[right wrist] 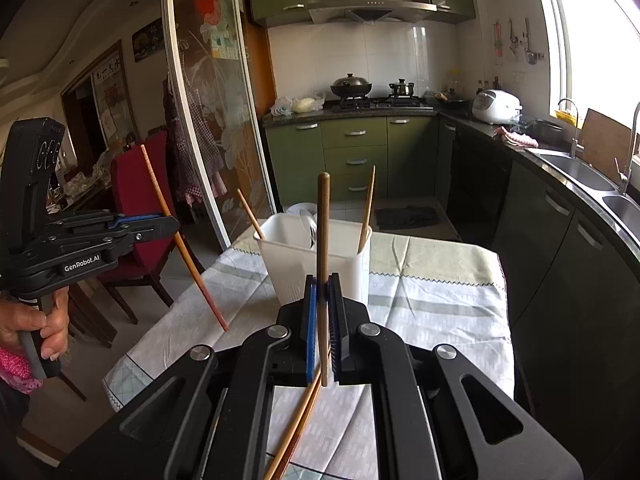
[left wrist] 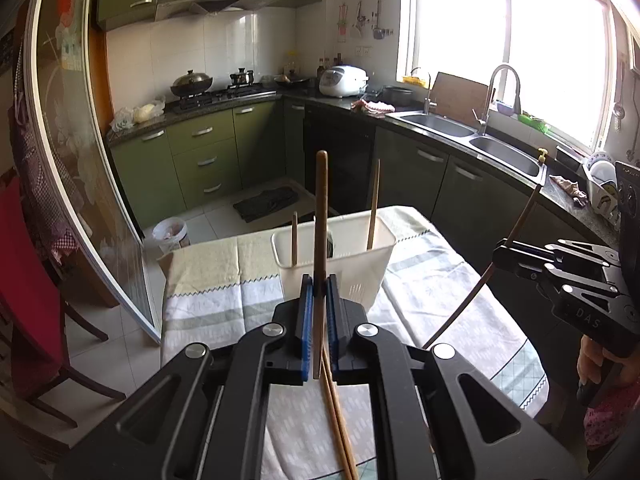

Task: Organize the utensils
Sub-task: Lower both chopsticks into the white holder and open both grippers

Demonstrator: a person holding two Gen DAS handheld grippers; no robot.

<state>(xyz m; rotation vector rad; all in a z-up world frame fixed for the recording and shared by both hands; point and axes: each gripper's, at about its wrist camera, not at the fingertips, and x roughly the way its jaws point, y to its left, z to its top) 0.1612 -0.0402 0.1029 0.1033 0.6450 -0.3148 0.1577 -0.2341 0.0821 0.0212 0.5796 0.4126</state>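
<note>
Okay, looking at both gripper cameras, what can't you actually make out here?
- Inside of the white plastic utensil holder: both views, its walls hide the bottom.
- Loose wooden chopsticks on the tablecloth: both views, the gripper bodies and bottom edge cut them off.
- Lower end of the brown wooden chopstick in the left gripper: left view, lost behind its fingers.

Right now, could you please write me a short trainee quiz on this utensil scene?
1. True or false: both hand-held grippers hold a chopstick.
2. What stands in the white holder on the table?
A. forks B. chopsticks C. nothing
3. What covers the table?

Key:
1. True: left hand-held gripper and right hand-held gripper each clamp a chopstick.
2. B
3. A checked tablecloth.
</note>
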